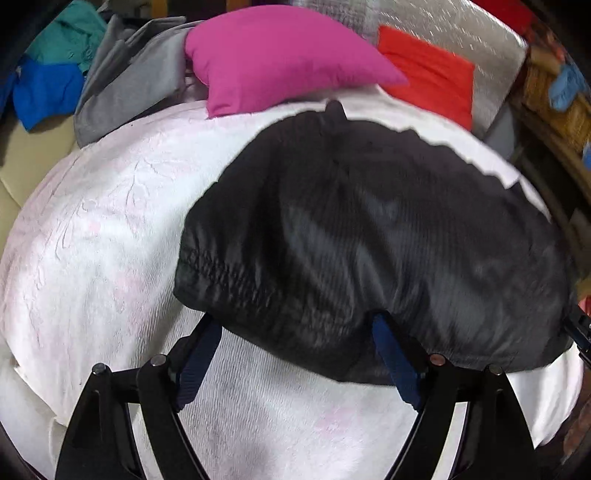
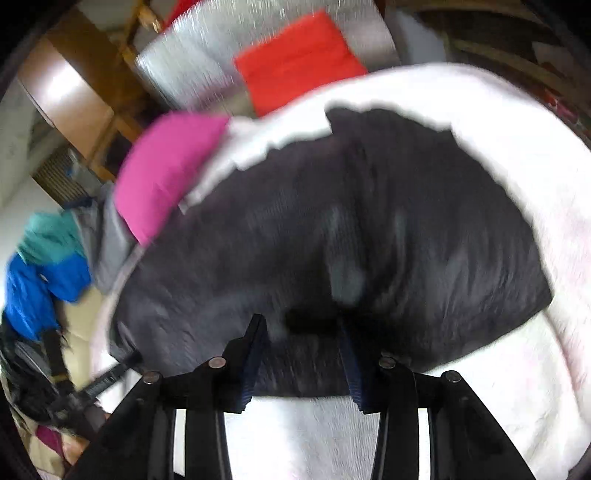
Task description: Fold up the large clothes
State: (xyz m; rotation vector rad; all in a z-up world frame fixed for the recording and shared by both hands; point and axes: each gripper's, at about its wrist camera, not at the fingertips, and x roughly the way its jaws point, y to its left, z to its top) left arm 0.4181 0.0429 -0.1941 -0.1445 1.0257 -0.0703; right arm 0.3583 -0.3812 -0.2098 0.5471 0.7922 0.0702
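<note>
Black garment (image 1: 369,236) lay folded on the white blanket (image 1: 110,221), filling the middle and right of the left view. Its near hem overlapped the tips of the wide-open left claw (image 1: 299,354). The right claw (image 2: 303,347), jaws narrower, sat at the near edge; grip unclear.

Premises: a lived-in home, most likely a bedroom. Evidence: a bed covered with a white textured blanket (image 1: 110,229), a magenta cushion (image 1: 273,55) and a red cushion (image 1: 432,74) at its far end against a silver padded headboard (image 1: 480,40). Loose clothing is heaped at the side: a grey garment (image 1: 129,81), a blue one (image 1: 44,92) and a teal one (image 1: 66,33). Wooden furniture (image 2: 74,96) stands beyond the bed.
</note>
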